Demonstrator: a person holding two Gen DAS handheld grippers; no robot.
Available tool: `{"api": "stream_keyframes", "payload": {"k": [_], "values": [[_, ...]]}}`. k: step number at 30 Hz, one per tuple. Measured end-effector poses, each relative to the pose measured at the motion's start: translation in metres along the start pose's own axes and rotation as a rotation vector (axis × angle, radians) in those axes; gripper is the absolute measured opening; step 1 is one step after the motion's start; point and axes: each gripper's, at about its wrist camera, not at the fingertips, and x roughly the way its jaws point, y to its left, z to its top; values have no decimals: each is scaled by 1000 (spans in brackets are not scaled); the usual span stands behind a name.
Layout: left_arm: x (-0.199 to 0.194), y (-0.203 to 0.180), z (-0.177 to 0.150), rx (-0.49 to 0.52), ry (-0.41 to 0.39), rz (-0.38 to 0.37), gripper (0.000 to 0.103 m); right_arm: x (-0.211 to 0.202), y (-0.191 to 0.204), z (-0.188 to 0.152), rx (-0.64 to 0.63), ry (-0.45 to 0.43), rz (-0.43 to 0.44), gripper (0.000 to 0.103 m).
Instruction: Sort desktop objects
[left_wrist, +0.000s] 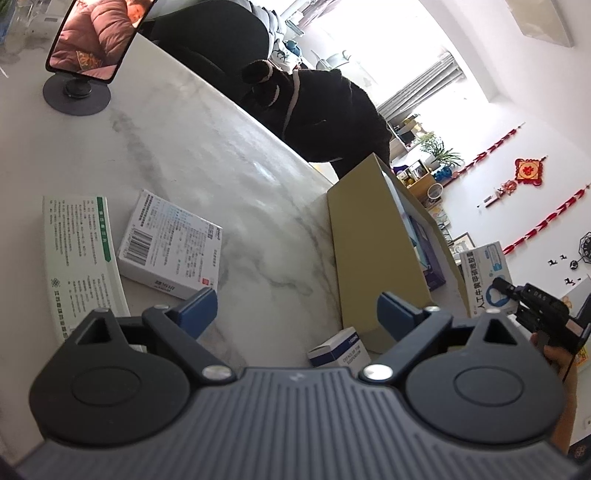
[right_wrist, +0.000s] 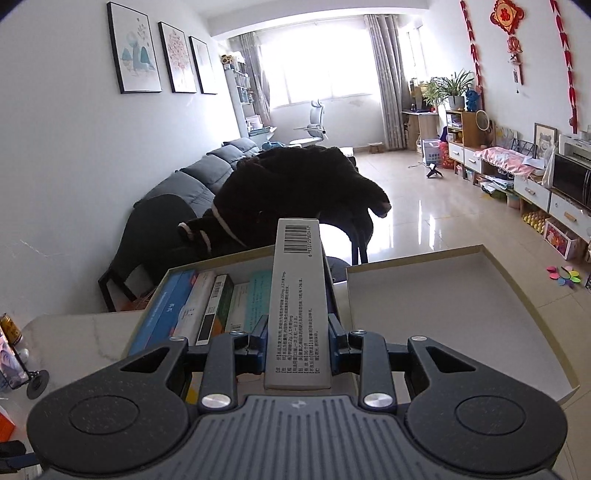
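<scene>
Grey slim cardboard medicine carton sits clamped in the right gripper above the tan open storage box of packets, so next it needs lowering in, while the left gripper hangs wide open, empty, over the marble tabletop.

On the table, a phone on a stand sits toward the far left corner. Near the left edge lies a long flat box, and just right of it a smaller medicine box, the two close together. By the near edge a small carton stands just in front of the cardboard tray, which sits at the right. Inside that tray, several boxes stand on edge side by side along its left half. A second tray lies directly right of it.
</scene>
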Motion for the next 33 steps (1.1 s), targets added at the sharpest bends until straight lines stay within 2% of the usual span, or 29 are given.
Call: {"api": "stream_keyframes", "payload": {"k": [5, 10, 18, 23, 26, 28, 30, 33], "values": [[-2, -1, 1, 3, 0, 2, 95, 24, -12, 10, 137, 45, 118, 32], [-2, 0, 2, 8, 3, 14, 95, 51, -23, 21, 249, 90, 183, 32], [6, 3, 6, 1, 14, 35, 95, 94, -44, 31, 407, 130, 232, 32], [8, 2, 8, 6, 15, 40, 95, 110, -43, 35, 412, 137, 231, 33], [8, 1, 9, 9, 14, 40, 95, 113, -37, 39, 371, 127, 210, 33], [9, 2, 10, 10, 14, 41, 95, 113, -34, 43, 322, 115, 185, 37], [9, 2, 10, 8, 16, 42, 95, 111, -30, 46, 269, 100, 149, 46], [10, 2, 11, 8, 18, 39, 95, 110, -29, 50, 233, 82, 127, 47]]}}
